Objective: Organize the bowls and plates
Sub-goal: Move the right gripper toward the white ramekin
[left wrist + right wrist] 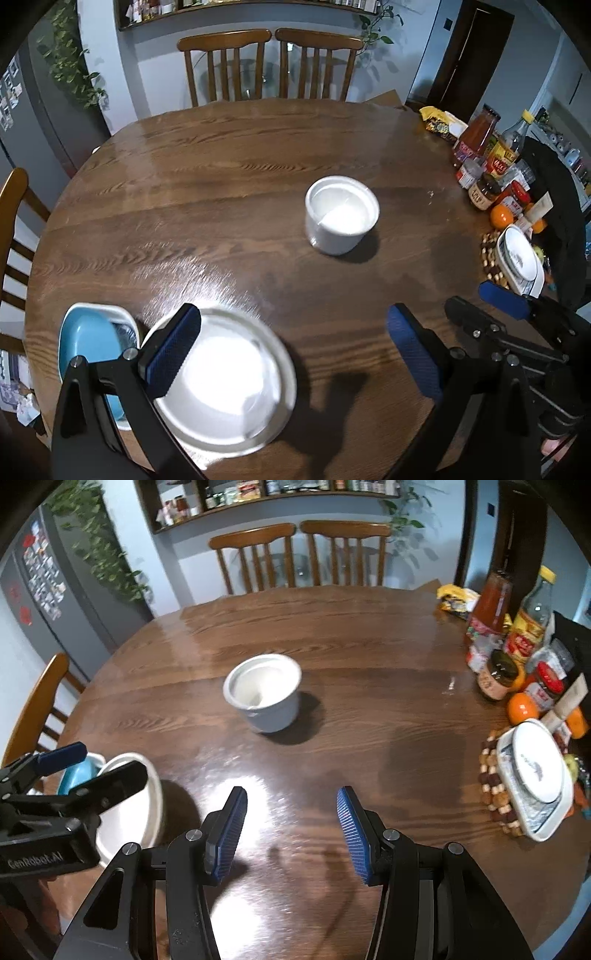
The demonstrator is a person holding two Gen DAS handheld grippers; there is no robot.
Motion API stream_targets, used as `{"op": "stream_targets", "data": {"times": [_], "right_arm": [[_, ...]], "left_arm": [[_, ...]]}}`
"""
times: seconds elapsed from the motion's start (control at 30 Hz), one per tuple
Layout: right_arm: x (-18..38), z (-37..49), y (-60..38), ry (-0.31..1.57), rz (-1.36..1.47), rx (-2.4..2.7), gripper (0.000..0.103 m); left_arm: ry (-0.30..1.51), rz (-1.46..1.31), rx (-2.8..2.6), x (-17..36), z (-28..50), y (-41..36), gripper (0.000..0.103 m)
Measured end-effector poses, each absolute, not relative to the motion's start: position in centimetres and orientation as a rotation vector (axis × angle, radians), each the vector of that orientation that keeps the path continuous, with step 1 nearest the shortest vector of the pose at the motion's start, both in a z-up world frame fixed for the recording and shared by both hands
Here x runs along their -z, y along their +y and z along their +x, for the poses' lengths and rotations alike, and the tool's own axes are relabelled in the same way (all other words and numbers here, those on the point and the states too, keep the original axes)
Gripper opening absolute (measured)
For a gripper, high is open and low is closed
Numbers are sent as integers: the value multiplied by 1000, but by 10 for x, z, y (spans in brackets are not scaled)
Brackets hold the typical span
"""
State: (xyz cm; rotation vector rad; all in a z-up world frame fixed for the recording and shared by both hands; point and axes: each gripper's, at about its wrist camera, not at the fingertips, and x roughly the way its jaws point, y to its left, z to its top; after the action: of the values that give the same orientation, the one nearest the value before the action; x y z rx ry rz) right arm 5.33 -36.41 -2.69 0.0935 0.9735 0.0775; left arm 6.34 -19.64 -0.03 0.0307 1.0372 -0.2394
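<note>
A deep white bowl [341,214] [264,692] stands upright near the middle of the round wooden table [221,166]. A wide, shallow white bowl [221,384] [129,808] sits at the near left. Beside it, a blue dish [88,343] [79,779] rests in a white rectangular dish. My left gripper [295,350] [107,766] hangs open and wide above the shallow bowl; one finger is over the bowl, the other over bare wood. My right gripper [291,830] [484,310] is open over bare table with nothing between its pads.
Bottles [491,602], jars [498,675] and oranges [522,709] crowd the table's right edge. A white square dish [532,779] sits there on a beaded trivet. Two wooden chairs [269,62] stand at the far side, another chair [37,705] at the left.
</note>
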Motion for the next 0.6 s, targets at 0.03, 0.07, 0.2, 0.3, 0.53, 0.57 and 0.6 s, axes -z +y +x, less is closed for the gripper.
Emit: {"op": "stream_targets", "data": {"times": [0.03,0.07,0.2,0.3,0.53,0.57,0.6], "right_arm": [[25,56,-369,970,96,-67,51],[23,59,-374,967,103,-58,51],[16,77,-389,964,120,-44,51],[16,92,-392,973,128,-55,51],[34,135,-387,1024,146,-96,51],[38,139,-385,1030,149,-100,51],[41,144,-384,1037,150,-107,51]], "left_arm": [[1041,22,244,-1,69,-200,101],[1042,17,248,-2,72,-203,101],[1023,19,220,-5,90,-211,101],[1037,-11,196,-2,109,-211,101],[1088,-40,146,15,141,-212,100],[1093,-39,140,18,144,-213,100],[1099,-39,136,21,147,-213,100]]}}
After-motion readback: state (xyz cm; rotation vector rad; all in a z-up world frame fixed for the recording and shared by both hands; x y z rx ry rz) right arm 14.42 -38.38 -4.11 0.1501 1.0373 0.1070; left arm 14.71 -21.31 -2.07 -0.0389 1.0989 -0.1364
